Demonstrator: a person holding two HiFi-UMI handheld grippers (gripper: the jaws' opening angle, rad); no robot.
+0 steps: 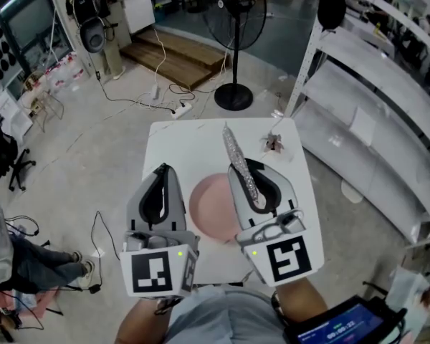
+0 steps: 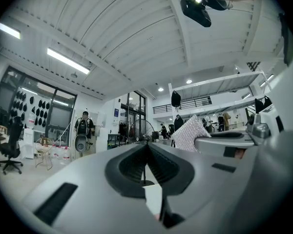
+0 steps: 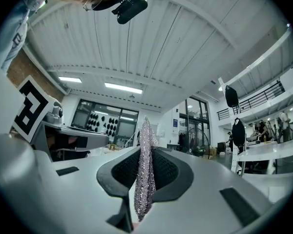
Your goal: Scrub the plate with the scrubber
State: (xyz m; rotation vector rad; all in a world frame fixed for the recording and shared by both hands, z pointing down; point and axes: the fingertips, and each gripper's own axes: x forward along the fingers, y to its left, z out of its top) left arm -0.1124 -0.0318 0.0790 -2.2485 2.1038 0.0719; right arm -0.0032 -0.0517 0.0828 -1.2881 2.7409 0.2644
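A round pink plate (image 1: 209,210) lies on the small white table (image 1: 190,145), partly hidden between my two grippers. Both are held up above it and point out level into the room. My right gripper (image 1: 247,169) (image 3: 145,147) is shut on a thin silver glittery scrubber (image 1: 235,153) (image 3: 145,174). The scrubber stands on edge between the pads and sticks out past the tips. It also shows as a sparkly patch, the scrubber (image 2: 190,133), in the left gripper view. My left gripper (image 1: 163,169) (image 2: 147,144) is shut with nothing between its pads.
A small dark object (image 1: 274,143) lies near the table's far right corner. A standing fan (image 1: 234,20) is beyond the table, white shelving (image 1: 373,120) runs along the right, and cables with a power strip (image 1: 180,109) lie on the floor. A person (image 1: 14,260) sits at the left.
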